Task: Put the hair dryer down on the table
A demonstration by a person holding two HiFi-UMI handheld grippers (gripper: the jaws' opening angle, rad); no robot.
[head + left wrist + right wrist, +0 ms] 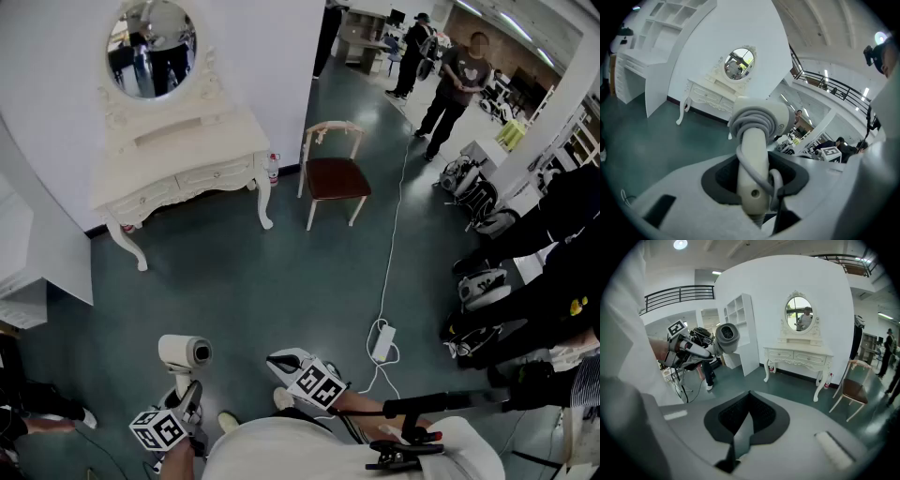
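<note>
A white hair dryer (185, 353) is held upright in the air at the lower left of the head view, its nozzle pointing right. My left gripper (187, 396) is shut on its handle. In the left gripper view the handle (754, 164) stands between the jaws with the grey cord coiled round its top. The white dressing table (178, 159) with an oval mirror (150, 36) stands far ahead across the floor. My right gripper (282, 360) is shut and empty beside the left one. Its own view shows the closed jaws (742, 427) and the hair dryer (726, 337) off to the left.
A wooden chair (335, 174) with a dark seat stands right of the dressing table. A white power strip (384, 341) with its cable lies on the dark green floor. People stand and sit at the right (456, 82). A white shelf unit (739, 331) stands left of the table.
</note>
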